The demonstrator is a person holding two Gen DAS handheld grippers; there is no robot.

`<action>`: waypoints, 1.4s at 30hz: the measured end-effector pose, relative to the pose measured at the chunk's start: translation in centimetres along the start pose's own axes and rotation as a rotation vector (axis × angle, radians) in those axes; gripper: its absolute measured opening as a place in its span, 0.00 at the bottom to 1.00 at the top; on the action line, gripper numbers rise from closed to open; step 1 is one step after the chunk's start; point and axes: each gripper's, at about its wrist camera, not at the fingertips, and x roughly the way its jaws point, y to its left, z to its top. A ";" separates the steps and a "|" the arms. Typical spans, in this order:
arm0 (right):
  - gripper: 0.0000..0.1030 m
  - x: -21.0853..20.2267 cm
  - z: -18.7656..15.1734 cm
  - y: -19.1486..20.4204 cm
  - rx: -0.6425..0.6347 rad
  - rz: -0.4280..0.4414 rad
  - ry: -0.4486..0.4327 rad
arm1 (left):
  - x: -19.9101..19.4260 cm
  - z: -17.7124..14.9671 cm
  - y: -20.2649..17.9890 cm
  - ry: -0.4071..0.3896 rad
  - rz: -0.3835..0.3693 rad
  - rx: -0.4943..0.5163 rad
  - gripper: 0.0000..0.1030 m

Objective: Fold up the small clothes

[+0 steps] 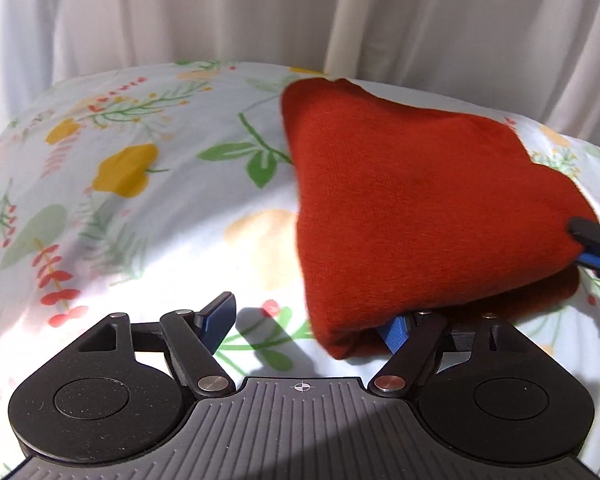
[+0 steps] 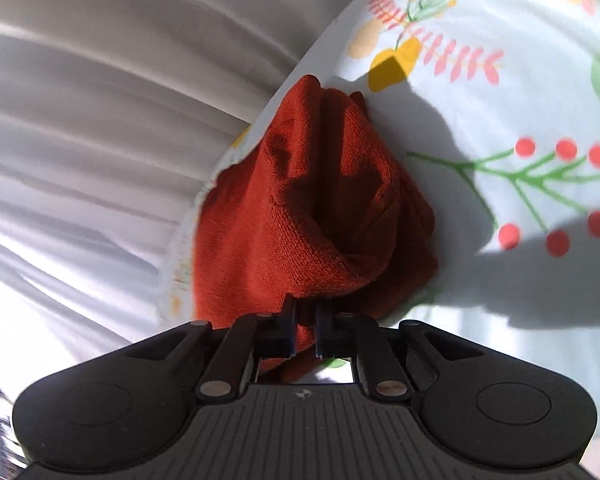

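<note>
Unlabelled red knit garment (image 2: 300, 216) in right tongs (image 2: 304, 332)

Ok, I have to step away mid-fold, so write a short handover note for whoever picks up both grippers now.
Left gripper: open, one finger under the near corner of the red knit garment, not gripping.
Right gripper: shut on the garment's edge.
Garment lies bunched, partly folded, on the floral sheet.
Done: at least one fold, judging by the layers.
Left: probably grip with the left, finish and flatten.
</note>
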 end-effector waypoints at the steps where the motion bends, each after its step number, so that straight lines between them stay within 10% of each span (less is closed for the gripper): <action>1: 0.07 -0.5 0.2 -0.7 0.052 0.059 -0.012 | -0.2 0.0 0.5 -0.008 0.006 -0.012 0.78; 6: 0.07 -0.2 -0.4 0.4 -0.205 -0.226 -0.047 | -0.6 -0.1 1.4 0.023 0.013 -0.053 0.78; 13: 0.18 -2.8 -1.1 3.8 -0.453 -0.386 -0.132 | -3.1 0.8 3.0 0.067 -0.008 -0.098 0.81; 30: 0.28 10.4 0.9 10.9 -0.895 -0.526 -0.149 | -4.8 4.9 3.9 0.015 0.056 -0.135 0.89; 42: 0.28 5.3 -3.3 9.4 -0.977 -0.575 -0.117 | 1.8 6.0 -0.3 0.002 0.025 -0.044 0.95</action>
